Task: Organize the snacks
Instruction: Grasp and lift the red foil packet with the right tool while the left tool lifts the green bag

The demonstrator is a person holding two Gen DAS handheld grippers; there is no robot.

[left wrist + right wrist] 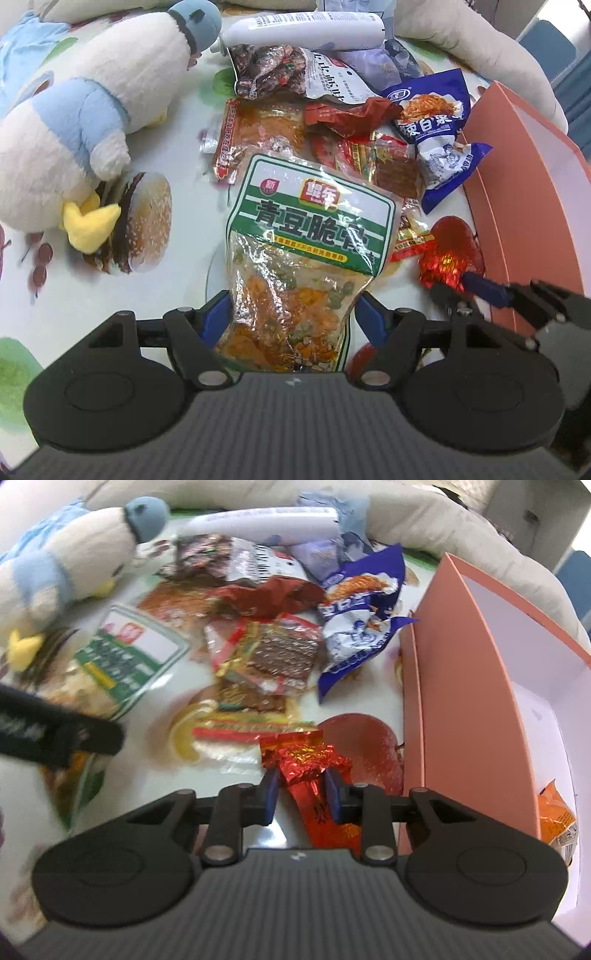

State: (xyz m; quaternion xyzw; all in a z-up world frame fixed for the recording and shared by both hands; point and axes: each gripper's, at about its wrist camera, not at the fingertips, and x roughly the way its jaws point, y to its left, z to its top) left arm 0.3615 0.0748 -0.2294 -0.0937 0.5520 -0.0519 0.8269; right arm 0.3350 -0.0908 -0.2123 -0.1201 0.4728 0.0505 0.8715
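Observation:
A clear bag of green-pea snack with a green and white label [310, 236] stands between the blue pads of my left gripper [291, 306], which is shut on its lower part. That bag [129, 653] also shows blurred at the left of the right wrist view. A red foil packet [306, 764] sits between the pads of my right gripper [301, 794], which is shut on it. In the left wrist view the same packet [448, 254] hangs at the tip of the right gripper [458, 288], beside the pink box [517, 192].
A pile of snack packets, among them a blue and white one [432, 122], lies on the printed tablecloth. The open pink box [461, 664] at the right holds an orange packet [557, 823]. A plush penguin [92, 110] and a white bottle [303, 29] lie at the back.

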